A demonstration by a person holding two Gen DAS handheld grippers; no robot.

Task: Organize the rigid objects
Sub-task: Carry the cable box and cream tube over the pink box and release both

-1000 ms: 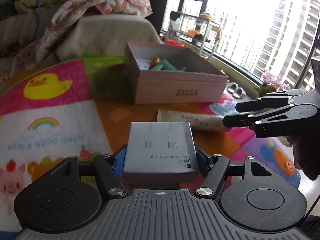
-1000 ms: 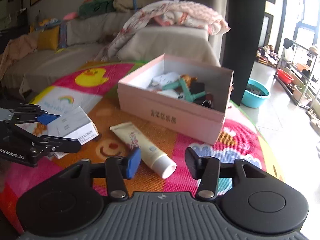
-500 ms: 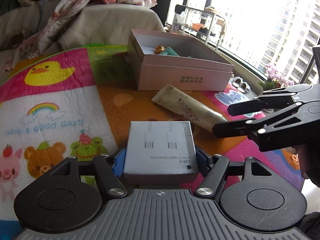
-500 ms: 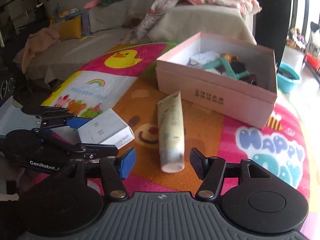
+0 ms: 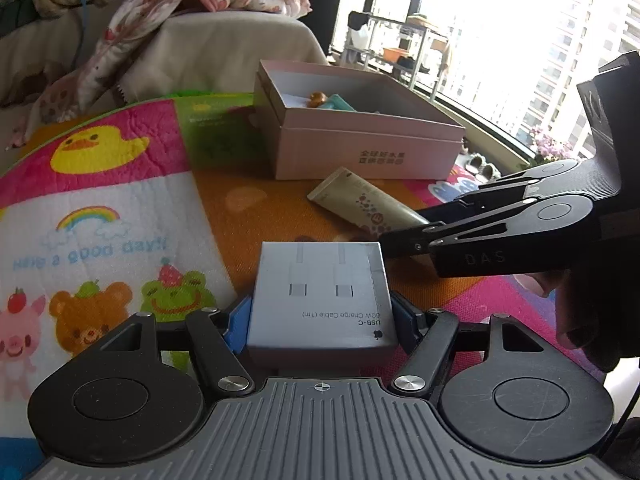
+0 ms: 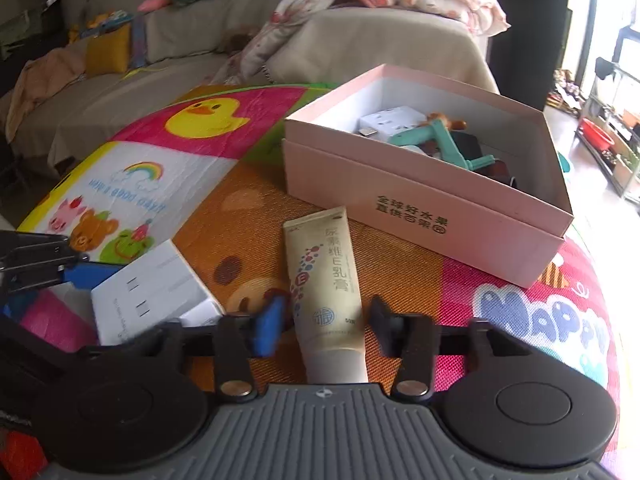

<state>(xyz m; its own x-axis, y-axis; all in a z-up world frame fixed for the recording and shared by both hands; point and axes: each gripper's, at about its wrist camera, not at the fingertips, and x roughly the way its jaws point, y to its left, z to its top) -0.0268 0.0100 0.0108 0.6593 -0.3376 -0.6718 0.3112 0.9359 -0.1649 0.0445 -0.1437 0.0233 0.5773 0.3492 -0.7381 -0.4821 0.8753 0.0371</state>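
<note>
L gripper (image 5: 320, 320): fingers clamped on USB-C cable box (image 5: 320, 292), held above play mat (image 5: 100, 208), same as 1 s ago. R gripper (image 6: 324, 324): fingers apart; since 0.5 s ago I've dropped to straddle cream tube (image 6: 324, 280) near cap end, not yet closed. Pink box (image 6: 424, 216) sits beyond tube. Likely next: close R, then both items → box.

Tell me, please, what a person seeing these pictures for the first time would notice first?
Probably the bright cartoon play mat with its yellow duck, and the open pink box of small items standing on it. In front of the box lies a cream tube, its cap end between the open fingers of the right gripper. The left gripper is shut on a white USB-C cable box.
</note>
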